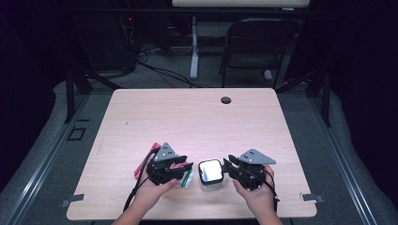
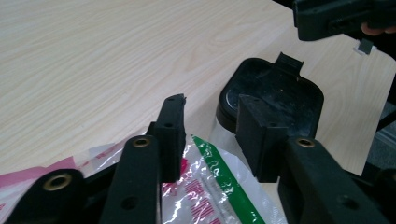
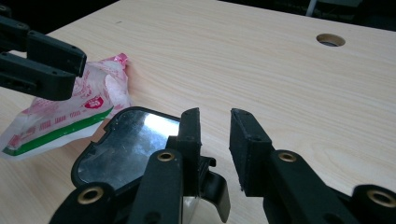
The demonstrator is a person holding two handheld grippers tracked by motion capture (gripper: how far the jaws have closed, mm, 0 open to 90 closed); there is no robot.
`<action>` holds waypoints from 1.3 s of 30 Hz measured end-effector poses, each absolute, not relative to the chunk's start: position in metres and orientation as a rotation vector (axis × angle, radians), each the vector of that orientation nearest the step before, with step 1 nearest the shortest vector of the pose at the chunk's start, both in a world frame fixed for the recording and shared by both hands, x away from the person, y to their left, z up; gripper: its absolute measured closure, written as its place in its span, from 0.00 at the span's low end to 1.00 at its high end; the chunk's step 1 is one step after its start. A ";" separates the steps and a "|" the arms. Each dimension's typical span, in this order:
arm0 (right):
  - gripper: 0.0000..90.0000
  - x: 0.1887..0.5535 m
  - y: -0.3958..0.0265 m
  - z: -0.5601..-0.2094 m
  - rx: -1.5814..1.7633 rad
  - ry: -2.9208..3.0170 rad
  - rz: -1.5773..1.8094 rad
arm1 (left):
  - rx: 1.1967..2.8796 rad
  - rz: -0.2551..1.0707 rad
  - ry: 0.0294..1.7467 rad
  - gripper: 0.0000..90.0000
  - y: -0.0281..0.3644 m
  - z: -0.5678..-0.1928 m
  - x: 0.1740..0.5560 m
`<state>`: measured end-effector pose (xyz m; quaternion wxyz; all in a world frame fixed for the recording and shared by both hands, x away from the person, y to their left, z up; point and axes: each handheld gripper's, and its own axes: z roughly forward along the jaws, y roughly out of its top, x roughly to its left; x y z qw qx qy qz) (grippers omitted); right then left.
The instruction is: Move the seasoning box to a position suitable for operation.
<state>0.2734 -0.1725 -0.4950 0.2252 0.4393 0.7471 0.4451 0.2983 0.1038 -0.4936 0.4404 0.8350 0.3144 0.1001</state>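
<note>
On a pale wood-grain table [image 1: 197, 117], a crinkly plastic packet [image 3: 70, 119] (red, green-striped) lies beside a black-lidded container [image 1: 210, 171]; left gripper [image 2: 210, 135] and right gripper [image 3: 215, 126] both part-open, gripping nothing.

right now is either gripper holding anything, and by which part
Nothing is held: the left gripper gapes over the bag, the right gripper beside the container lid.

A pale wooden table [image 1: 187, 117] bears a plastic bag [image 3: 60, 119] and a black-lidded container [image 1: 210, 172].

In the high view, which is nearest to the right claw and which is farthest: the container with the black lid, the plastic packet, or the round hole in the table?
1. Container with the black lid, directly at the right claw, on its left.
2. Plastic packet, farther left, under the left claw.
3. Round hole, far side of the table.
</note>
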 end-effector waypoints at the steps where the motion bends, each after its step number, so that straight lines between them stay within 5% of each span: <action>1: 0.83 0.274 -0.173 -0.496 1.216 2.072 1.218 | 2.084 0.242 0.775 0.74 0.102 -0.494 0.297; 18: 0.90 0.275 -0.169 -0.509 1.237 2.138 1.175 | 2.187 0.173 0.712 0.97 0.092 -0.508 0.291; 39: 0.92 0.275 -0.172 -0.511 1.269 2.140 1.222 | 2.248 0.127 0.646 1.00 0.080 -0.514 0.283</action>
